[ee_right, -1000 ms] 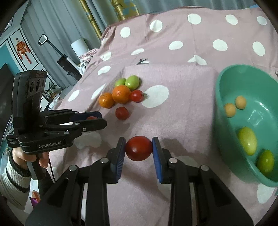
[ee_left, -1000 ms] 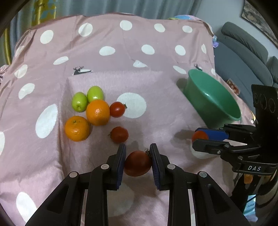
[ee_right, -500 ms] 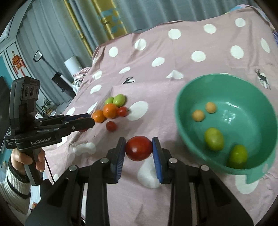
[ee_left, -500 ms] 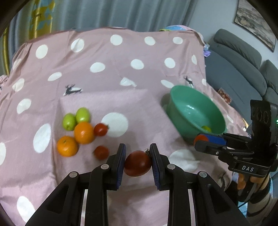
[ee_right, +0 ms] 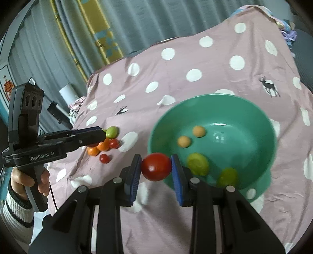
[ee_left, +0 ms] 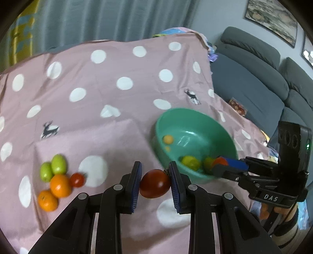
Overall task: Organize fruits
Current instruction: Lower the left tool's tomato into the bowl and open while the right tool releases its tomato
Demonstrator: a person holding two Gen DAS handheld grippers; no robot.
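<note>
Setting: a home living room.
We note a grey sofa, framed pictures on the wall, grey curtains, and a polka-dot cloth over the table.

My right gripper pinches a round red tomato at the near rim of the teal plastic bowl. My left gripper, clamped on something red, hangs over the fruit pile.
</note>
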